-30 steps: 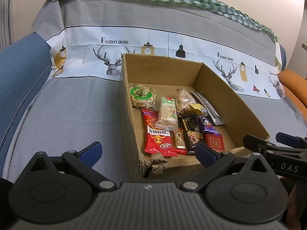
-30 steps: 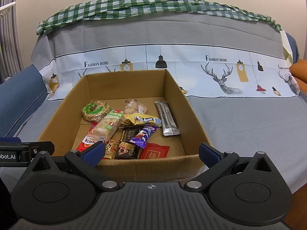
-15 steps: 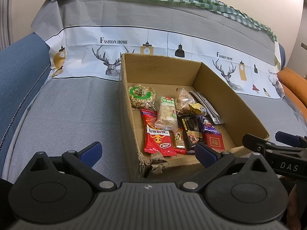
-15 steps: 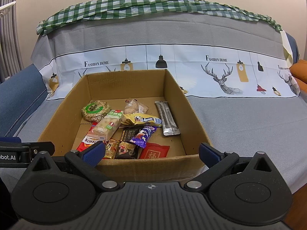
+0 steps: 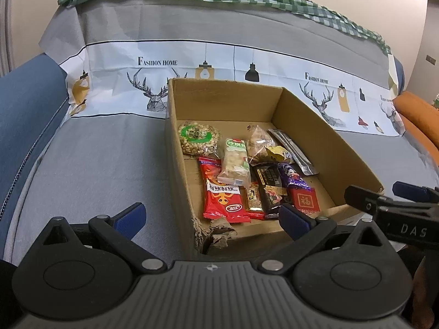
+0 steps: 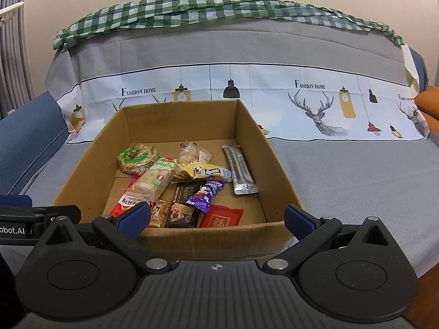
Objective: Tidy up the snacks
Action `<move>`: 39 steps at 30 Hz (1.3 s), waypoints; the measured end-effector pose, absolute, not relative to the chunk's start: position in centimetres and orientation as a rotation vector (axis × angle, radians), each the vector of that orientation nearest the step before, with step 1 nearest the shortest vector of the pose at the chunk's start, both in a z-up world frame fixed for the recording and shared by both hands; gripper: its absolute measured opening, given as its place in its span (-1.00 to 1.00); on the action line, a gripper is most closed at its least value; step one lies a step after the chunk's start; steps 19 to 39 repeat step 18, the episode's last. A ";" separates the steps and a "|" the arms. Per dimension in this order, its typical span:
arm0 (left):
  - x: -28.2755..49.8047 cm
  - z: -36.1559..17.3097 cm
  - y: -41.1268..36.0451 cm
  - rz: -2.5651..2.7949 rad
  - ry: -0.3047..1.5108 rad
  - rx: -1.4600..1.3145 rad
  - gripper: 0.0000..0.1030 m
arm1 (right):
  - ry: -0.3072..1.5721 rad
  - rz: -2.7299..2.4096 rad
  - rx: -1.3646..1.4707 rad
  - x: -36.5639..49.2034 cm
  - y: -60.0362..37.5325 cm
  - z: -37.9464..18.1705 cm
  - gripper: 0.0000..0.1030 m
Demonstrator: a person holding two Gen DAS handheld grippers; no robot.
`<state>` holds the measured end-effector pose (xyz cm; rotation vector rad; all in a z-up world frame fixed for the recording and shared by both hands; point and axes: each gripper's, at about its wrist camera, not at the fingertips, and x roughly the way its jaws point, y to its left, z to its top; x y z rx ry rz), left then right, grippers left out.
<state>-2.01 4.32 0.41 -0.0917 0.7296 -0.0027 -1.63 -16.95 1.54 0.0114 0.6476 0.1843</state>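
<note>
Sofa, grey cover printed with deer and lamps, green checked cloth along the back. Cardboard box (image 6: 192, 126), open-topped, on the seat; holds all snacks, loosely heaped at its near-left floor. Silver sachet (image 6: 240, 168) lies apart at right, long axis near-to-far. Red packet (image 5: 223, 194) at near left, long axis likewise. Left gripper (image 5: 211, 219) and right gripper (image 6: 216, 216): both spread wide, empty, short of the near wall. Snacks lie ahead of both; judged: right gripper nearer the sachet.
</note>
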 end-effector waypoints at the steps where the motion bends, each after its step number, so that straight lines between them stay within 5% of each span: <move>1: -2.0 0.4 4.2 -0.004 0.728 -0.087 0.99 | 0.646 0.183 0.015 -1.6 -17.0 1.6 0.99; 39: -2.7 0.6 3.9 -0.064 0.615 0.003 0.99 | 0.604 0.195 0.087 -1.7 -17.2 1.8 0.99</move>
